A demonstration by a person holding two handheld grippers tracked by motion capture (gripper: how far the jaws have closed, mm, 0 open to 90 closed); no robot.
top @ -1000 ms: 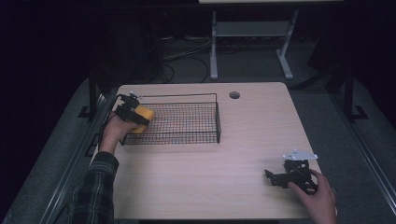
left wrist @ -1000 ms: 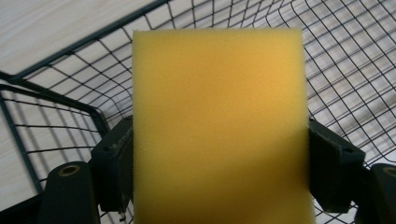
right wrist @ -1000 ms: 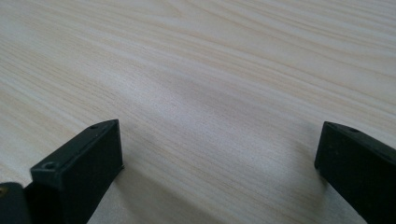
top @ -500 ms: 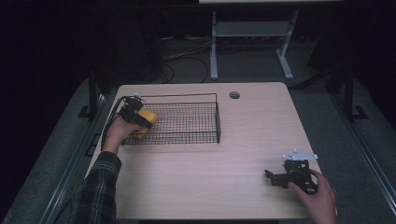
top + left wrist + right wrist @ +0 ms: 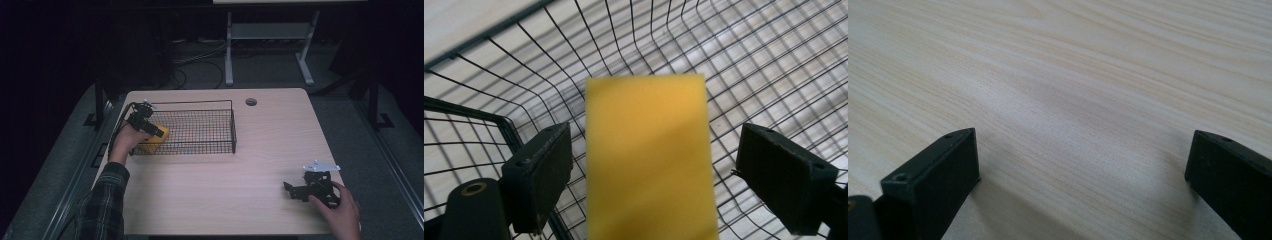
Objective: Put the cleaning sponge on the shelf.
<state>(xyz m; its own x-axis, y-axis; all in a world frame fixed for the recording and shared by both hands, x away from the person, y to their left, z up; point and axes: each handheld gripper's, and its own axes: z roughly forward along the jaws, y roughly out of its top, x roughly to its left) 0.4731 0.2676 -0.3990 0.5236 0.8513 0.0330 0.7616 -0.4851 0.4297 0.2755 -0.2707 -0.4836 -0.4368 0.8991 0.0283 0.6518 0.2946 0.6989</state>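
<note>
A yellow block (image 5: 154, 141) is at the left end of the black wire basket (image 5: 233, 126). My left gripper (image 5: 159, 132) hovers over that end, pointing down into it. In the left gripper view the block (image 5: 649, 160) is blurred and lies between the jaws of the left gripper (image 5: 654, 145), with a gap on either side. Those jaws have just been opening and neither pad presses on the block. My right gripper (image 5: 291, 189) rests low over the table near the front right corner. In the right gripper view the right gripper (image 5: 1083, 145) is open over bare wood.
The basket's wire floor (image 5: 774, 65) stretches away beyond the block. A round cable hole (image 5: 251, 102) sits near the wooden table's (image 5: 210, 190) far edge. A white stand (image 5: 265, 35) and cables lie on the dark floor behind.
The left jaws have spread wider and the yellow block sits lower in the basket than before. The right hand and its gripper have not moved.
</note>
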